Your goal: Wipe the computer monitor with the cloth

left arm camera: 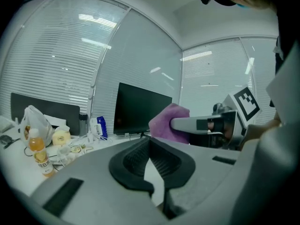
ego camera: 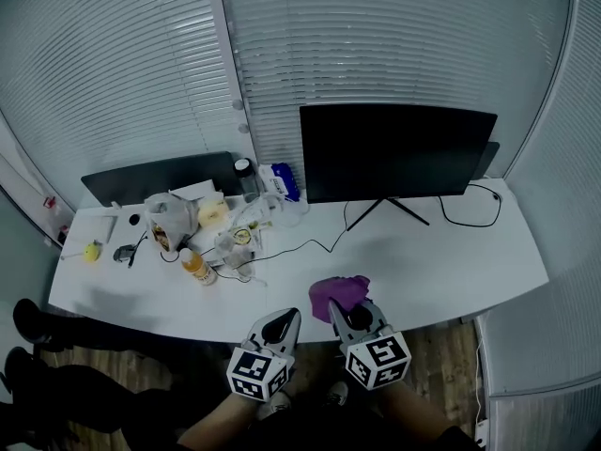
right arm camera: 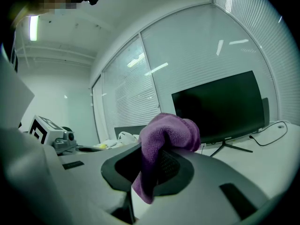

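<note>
The black computer monitor (ego camera: 394,150) stands on a white desk (ego camera: 441,261) at the back right, its screen dark; it also shows in the left gripper view (left arm camera: 140,109) and the right gripper view (right arm camera: 220,107). A purple cloth (right arm camera: 166,135) is pinched in my right gripper (ego camera: 336,310), bunched above its jaws, just over the desk's front edge (ego camera: 340,292). My left gripper (ego camera: 282,327) hangs beside it, to the left, jaws closed together and empty. The cloth (left arm camera: 166,122) is visible from the left gripper view too.
The desk's left half holds clutter: an orange-capped bottle (ego camera: 196,266), a plastic bag (ego camera: 169,216), a blue packet (ego camera: 285,180), a second dark monitor (ego camera: 160,175) and cables (ego camera: 310,245). Window blinds (ego camera: 394,36) stand behind. A wood floor lies below.
</note>
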{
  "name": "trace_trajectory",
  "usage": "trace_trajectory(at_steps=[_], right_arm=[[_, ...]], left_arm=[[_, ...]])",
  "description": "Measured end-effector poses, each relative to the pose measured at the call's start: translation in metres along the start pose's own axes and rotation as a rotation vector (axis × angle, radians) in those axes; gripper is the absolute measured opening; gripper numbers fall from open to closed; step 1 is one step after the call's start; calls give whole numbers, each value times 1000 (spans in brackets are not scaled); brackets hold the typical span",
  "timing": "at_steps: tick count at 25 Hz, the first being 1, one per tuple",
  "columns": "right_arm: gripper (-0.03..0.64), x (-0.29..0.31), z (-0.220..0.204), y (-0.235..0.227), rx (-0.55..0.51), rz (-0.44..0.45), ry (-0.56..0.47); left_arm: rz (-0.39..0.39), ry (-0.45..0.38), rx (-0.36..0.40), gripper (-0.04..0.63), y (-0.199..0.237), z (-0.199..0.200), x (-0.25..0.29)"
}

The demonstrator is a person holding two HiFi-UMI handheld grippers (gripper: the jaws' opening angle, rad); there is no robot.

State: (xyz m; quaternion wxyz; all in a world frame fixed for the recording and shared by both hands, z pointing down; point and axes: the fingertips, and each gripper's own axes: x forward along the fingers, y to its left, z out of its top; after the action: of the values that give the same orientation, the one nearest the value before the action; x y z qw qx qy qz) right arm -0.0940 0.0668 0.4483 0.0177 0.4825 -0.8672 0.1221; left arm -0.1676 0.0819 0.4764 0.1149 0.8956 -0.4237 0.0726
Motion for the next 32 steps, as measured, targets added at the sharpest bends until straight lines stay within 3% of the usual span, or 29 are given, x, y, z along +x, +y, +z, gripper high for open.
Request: trace_trajectory(at_steps=[15,26,32], right_arm=[[60,19,35,-43,-52,86,-21],[60,61,70,-62,-75,78,-45],[60,118,88,-83,-87,53,-48]], left_arm=[[114,-59,-7,5,2,27,49],[104,-78,17,5,25,58,85],[84,-90,15,5,70,76,123]])
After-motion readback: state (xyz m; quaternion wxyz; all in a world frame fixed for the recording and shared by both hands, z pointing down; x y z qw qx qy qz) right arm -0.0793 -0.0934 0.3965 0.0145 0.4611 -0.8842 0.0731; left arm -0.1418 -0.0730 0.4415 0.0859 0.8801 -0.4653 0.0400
